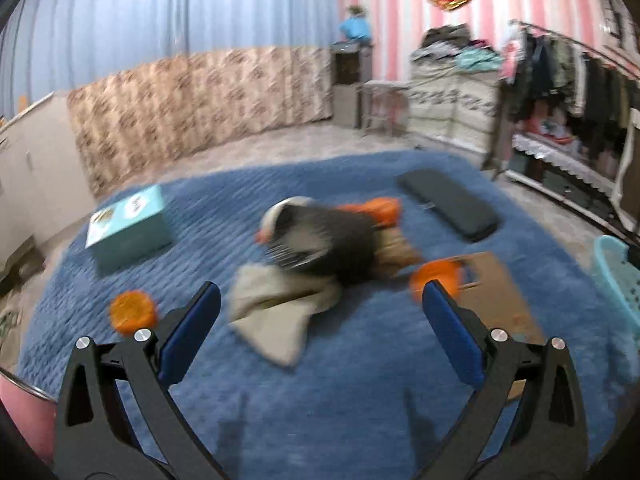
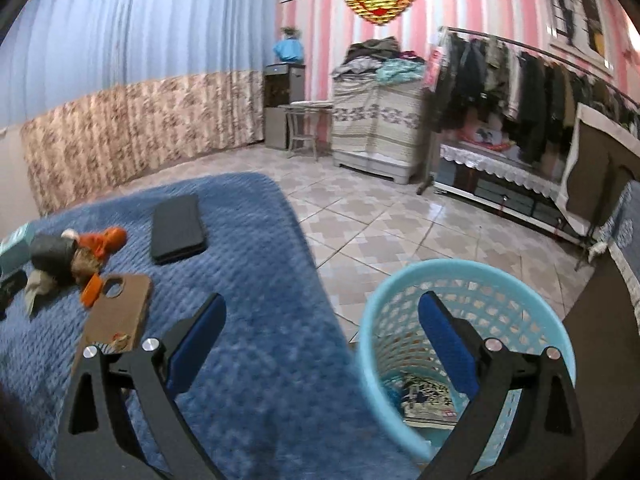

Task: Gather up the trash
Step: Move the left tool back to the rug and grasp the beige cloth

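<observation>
A fuzzy, quilted blue bedspread [image 1: 360,380] carries the litter: a crumpled beige paper scrap [image 1: 276,320], a blurred dark bundle with orange parts [image 1: 320,240], round orange pieces [image 1: 132,312], a flat brown phone case [image 2: 120,308], a teal cardboard box [image 1: 128,228] and a black rectangular case [image 2: 178,228]. The left gripper [image 1: 322,304] hangs wide open and empty above the paper scrap. The right gripper [image 2: 322,318], equally spread and empty, straddles the bed edge and the light-blue plastic lattice basket [image 2: 400,312] on the tiled floor, printed wrappers lying inside.

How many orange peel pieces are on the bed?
3 at least: one near the left finger, one by the brown case, one behind the dark pile. More may be hidden.
</observation>
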Available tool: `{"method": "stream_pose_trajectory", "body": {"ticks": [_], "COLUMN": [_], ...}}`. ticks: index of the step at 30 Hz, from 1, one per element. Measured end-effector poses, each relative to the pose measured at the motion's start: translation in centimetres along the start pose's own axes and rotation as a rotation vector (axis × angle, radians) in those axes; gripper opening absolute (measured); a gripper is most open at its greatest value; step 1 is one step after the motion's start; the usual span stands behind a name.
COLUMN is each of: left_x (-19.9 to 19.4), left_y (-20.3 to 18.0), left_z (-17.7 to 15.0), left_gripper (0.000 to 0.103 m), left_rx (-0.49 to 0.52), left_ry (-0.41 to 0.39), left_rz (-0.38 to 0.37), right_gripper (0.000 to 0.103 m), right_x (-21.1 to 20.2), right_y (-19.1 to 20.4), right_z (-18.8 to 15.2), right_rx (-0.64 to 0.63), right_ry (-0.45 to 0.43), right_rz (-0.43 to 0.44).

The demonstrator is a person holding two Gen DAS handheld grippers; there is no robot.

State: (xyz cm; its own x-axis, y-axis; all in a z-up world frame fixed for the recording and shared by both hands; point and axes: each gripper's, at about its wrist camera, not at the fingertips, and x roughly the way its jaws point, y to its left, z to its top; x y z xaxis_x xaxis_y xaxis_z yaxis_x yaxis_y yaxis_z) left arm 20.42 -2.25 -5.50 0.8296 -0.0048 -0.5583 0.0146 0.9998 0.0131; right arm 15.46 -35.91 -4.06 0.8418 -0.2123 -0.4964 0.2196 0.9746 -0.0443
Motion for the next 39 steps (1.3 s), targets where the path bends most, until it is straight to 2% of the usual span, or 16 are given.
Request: {"method": "stream_pose_trajectory", "body": {"ticks": [3,9,11,14,15,20,22,28,32,37,39], "left_x": [1.9,5.0,6.2,7.5,7.5,6.3,5.5,0.9,-1.1,-1.3,-0.1], "left_y": [2.6,5.1,4.6,3.7,3.5,4.0,4.2,6.2,8.4,10.6,11.0], "left_z": [-0.3,0.2,0.1,-0.1,-0.2,-0.5,-0.7,-0.9,-1.4,-1.3,-1.4], "left_gripper": [0.097,0.095,0.081,0.068,0.066,0.029,0.021,0.017,0.017,0.017,0.017], "left_rx": [-0.025,-0.088,-0.066,-0.019,-0.012,-0.014,-0.006,-0.015,-0.031,-0.126,-0.139], "left_ry": [0.064,0.133,0.18,0.232,0.227,0.179,0.157,0.016,-0.074,-0.101,-0.05], "left_rz": [0.033,-0.009,-0.049,-0.07,-0.069,-0.091,-0.084,-0.014,0.1,0.2,0.202], "right_gripper": [0.095,0.095,0.095,0.095,0.095,0.095,0.095,0.095,0.095,0.095,0.095], "right_x": [0.3,0.4,0.5,0.6,0.6,0.1,0.1,-0.3,0.1,1.4,2.1], "right_y": [1.9,4.3,5.3,6.2,6.5,7.3,7.9,9.8,11.9,15.4,16.7], "right_z": [-0.1,-0.7,-1.0,-1.4,-1.4,-1.5,-1.5,-1.1,-0.9,-1.1,-0.9], "right_rx": [-0.033,-0.061,-0.092,-0.119,-0.117,-0.11,-0.122,-0.122,-0.144,-0.202,-0.225], "right_ry": [0.014,0.035,0.049,0.058,0.062,0.068,0.07,0.073,0.079,0.106,0.117], "right_rz": [0.021,0.081,0.09,0.101,0.111,0.155,0.159,0.21,0.249,0.281,0.291]}}
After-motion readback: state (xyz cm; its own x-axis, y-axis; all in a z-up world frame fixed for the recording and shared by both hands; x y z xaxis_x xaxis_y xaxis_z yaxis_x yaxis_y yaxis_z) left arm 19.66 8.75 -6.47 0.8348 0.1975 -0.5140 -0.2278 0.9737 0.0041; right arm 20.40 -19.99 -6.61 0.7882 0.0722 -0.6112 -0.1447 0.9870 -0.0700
